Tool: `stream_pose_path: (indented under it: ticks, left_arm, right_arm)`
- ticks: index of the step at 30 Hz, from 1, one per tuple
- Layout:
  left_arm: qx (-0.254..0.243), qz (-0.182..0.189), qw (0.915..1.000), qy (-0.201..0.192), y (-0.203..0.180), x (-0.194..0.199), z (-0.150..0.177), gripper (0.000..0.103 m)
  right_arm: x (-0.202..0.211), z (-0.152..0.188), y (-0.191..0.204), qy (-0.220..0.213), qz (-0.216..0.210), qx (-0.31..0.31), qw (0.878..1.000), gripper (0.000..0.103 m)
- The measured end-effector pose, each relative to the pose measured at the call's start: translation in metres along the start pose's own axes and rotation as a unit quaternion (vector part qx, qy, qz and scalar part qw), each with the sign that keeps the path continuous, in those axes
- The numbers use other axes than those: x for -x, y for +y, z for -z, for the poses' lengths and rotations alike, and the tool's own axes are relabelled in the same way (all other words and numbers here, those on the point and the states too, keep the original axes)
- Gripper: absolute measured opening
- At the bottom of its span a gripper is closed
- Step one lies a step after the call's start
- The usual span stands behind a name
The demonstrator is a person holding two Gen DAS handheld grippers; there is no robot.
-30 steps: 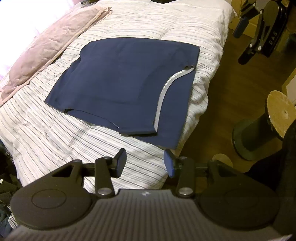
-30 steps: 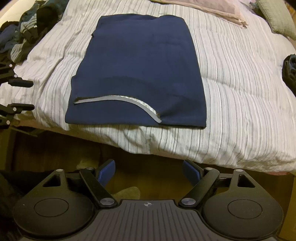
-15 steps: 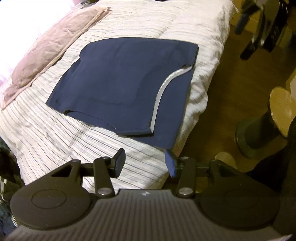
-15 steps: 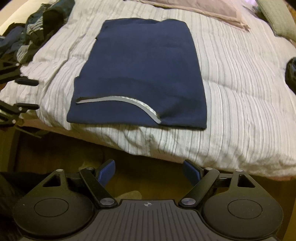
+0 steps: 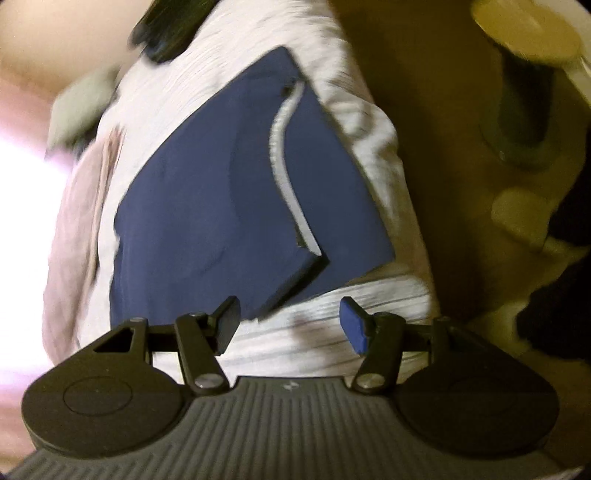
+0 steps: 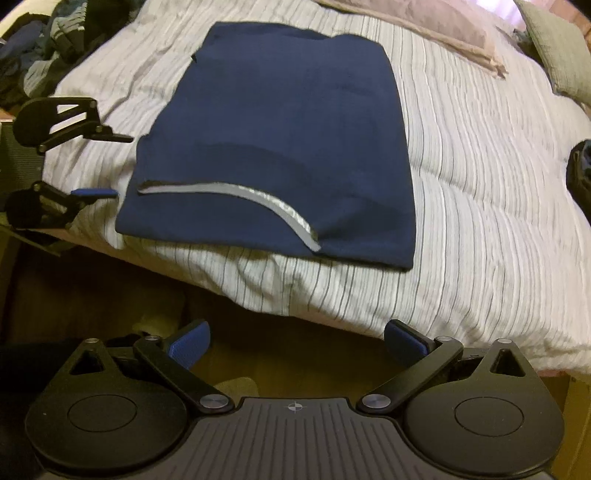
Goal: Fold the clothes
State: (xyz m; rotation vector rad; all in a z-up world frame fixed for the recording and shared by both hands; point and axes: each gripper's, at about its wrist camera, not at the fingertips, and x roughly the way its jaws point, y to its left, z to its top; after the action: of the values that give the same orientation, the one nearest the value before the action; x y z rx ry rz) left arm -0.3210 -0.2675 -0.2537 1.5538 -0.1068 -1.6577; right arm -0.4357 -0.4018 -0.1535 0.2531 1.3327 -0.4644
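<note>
A navy garment with a curved grey reflective stripe lies folded flat on the striped bed cover, near the bed's edge. In the blurred left wrist view the same garment fills the middle, its near corner just beyond my left gripper, whose jaws are opening with only bed cover between them. That left gripper also shows at the garment's left edge in the right wrist view. My right gripper hangs over the floor off the bed's edge, its jaws opening wide with nothing between them.
A heap of dark clothes lies at the bed's far left. Pinkish pillows and a grey-green pillow sit at the head. A round stool stands on the brown floor beside the bed.
My left gripper has dropped toward the garment's near corner and rolled, so its view is tilted and blurred; its jaws have widened. The right gripper's jaws have spread wider; it stayed in place.
</note>
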Motion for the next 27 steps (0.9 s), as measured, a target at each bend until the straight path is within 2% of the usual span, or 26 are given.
stream_pose_path:
  ticks: [3, 6, 11, 14, 19, 21, 23, 27]
  left_arm:
    - [-0.064, -0.014, 0.9976, -0.021, -0.014, -0.017, 0.008, 0.055]
    - [-0.097, -0.021, 0.9943, -0.041, -0.022, -0.029, 0.014, 0.057]
    - [-0.088, -0.023, 0.9927, -0.079, -0.021, -0.035, 0.01, 0.057]
    - [-0.06, -0.016, 0.9946, -0.083, -0.009, -0.035, 0.006, 0.056]
    - [-0.039, 0.002, 0.9967, -0.071, 0.001, -0.032, 0.009, 0.032]
    - [-0.036, 0.01, 0.9969, -0.069, 0.002, -0.03, 0.01, 0.016]
    - [-0.018, 0.013, 0.9973, -0.07, 0.008, -0.025, 0.011, 0.008]
    - [0.059, 0.036, 0.9949, -0.073, 0.037, -0.013, 0.011, 0.007]
  right_arm:
    - [-0.004, 0.004, 0.001, 0.01, 0.004, -0.011, 1.0, 0.103]
    - [-0.007, 0.008, 0.001, 0.018, 0.005, -0.021, 1.0, 0.103]
    - [-0.009, 0.012, 0.003, 0.026, 0.003, -0.028, 0.999, 0.103]
    - [-0.01, 0.009, 0.003, 0.022, 0.001, -0.027, 0.999, 0.103]
    - [-0.012, -0.001, -0.001, 0.005, 0.005, -0.018, 1.0, 0.103]
    - [-0.013, -0.005, -0.004, -0.006, 0.007, -0.01, 1.0, 0.103]
    - [-0.014, -0.007, -0.006, -0.02, 0.012, 0.007, 1.0, 0.103]
    - [-0.019, -0.006, -0.004, -0.048, 0.034, 0.077, 0.995, 0.103]
